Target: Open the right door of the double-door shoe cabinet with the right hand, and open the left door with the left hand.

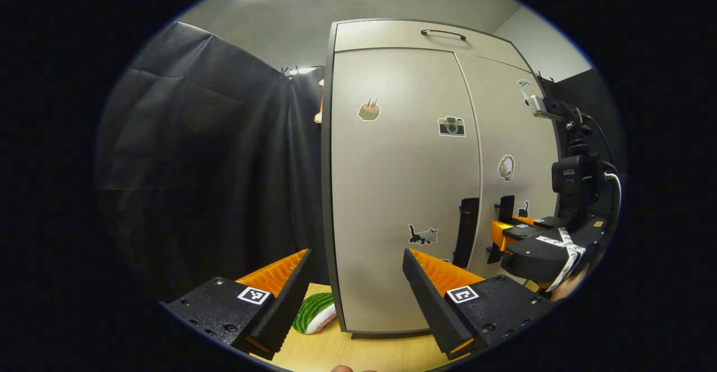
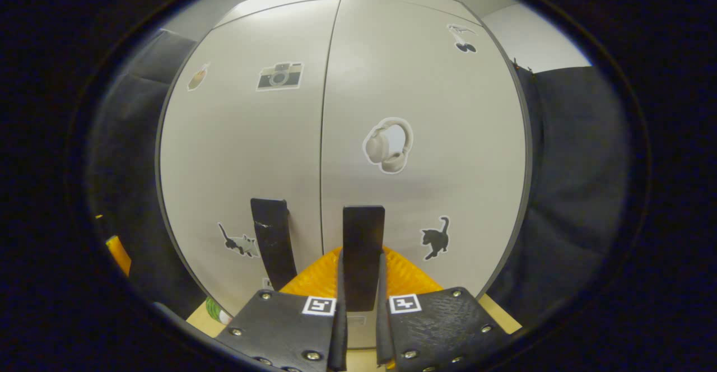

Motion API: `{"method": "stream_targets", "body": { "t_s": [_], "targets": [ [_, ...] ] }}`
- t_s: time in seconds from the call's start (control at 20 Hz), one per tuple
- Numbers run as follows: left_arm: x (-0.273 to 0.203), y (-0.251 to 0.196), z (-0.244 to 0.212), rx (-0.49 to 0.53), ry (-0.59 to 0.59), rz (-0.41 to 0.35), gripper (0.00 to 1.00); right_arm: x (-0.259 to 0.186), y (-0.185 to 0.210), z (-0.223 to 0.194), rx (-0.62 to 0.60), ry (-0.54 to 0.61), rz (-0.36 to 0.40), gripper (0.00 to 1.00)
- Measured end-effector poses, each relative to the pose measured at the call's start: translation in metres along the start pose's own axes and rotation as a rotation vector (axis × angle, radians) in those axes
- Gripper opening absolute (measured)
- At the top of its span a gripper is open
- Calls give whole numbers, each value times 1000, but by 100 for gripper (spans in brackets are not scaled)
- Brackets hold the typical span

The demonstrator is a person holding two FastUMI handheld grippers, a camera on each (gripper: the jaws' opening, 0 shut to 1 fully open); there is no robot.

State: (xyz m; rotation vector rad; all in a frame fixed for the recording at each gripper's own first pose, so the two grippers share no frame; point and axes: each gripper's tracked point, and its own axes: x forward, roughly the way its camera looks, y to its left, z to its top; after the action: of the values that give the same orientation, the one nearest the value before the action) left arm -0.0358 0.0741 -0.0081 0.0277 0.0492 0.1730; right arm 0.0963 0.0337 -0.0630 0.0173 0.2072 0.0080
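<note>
Right gripper is clamping the right door's handle between both fingers. Left gripper is gaping wide before the closed left door.

The double-door shoe cabinet stood upright on a light wooden surface, pale grey-beige with a dark frame. Both doors were closed, meeting flush at a thin vertical seam. The left door carried camera and cat stickers, and a black vertical handle near the seam. The right door carried a headphones sticker and a black cat sticker; its black vertical handle sat just beside the seam. A top panel above the doors bore a dark horizontal handle
</note>
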Motion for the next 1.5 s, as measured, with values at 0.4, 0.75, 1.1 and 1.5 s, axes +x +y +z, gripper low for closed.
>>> {"method": "stream_targets", "body": {
  "t_s": [0.4, 0.75, 1.1, 1.5],
  "targets": [
    [-16, -2, -4, -17, 9, -12, 98, -29, -8, -2, 8, 1, 112, 21],
    [-23, -8, -5, -22, 16, -35, 98, -58, -25, -4, 42, 1, 137, 21],
    [-23, -18, -9, -30, 27, -71, 99, -88, -47, -7, 48, -13, 89, 20],
    [-17, -46, -12, -37, 32, -151, 99, -111, -68, -9, 41, -24, 51, 19]
  ]
}}
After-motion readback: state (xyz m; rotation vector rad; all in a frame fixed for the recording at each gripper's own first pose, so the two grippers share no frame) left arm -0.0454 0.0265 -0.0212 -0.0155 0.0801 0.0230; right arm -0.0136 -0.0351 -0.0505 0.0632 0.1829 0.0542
